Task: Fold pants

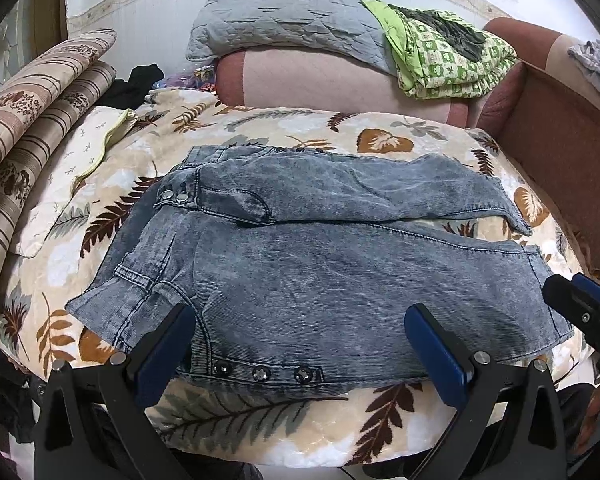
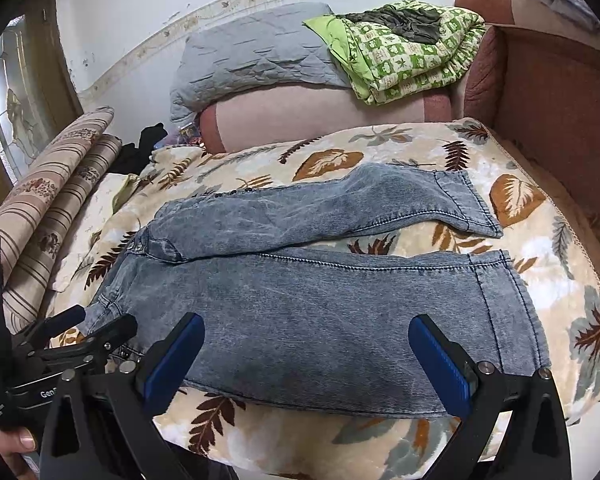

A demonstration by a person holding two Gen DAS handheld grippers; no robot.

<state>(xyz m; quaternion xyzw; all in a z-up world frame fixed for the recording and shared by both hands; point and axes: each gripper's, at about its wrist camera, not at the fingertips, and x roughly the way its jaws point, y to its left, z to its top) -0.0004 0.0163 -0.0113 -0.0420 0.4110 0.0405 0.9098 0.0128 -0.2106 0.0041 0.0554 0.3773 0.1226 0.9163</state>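
Note:
Grey-blue washed denim pants (image 1: 320, 272) lie flat on a leaf-patterned blanket (image 1: 260, 412), waist to the left and both legs running right. The far leg (image 2: 340, 208) angles away from the near leg (image 2: 340, 320), showing a strip of blanket between the cuffs. My left gripper (image 1: 300, 320) is open over the near edge by the waist and snap buttons (image 1: 260, 372), with nothing between its fingers. My right gripper (image 2: 306, 322) is open over the near leg's lower edge, holding nothing. Each gripper shows in the other's view: the right gripper (image 1: 576, 296), the left gripper (image 2: 96, 322).
Striped rolled bedding (image 1: 32, 128) lies at the left. A grey quilted pad (image 1: 284, 20) and a green patterned blanket (image 1: 448, 60) sit on a pink sofa arm (image 1: 320, 80) behind. A reddish sofa back (image 2: 560, 100) rises at the right. A hand (image 2: 16, 444) holds the left gripper.

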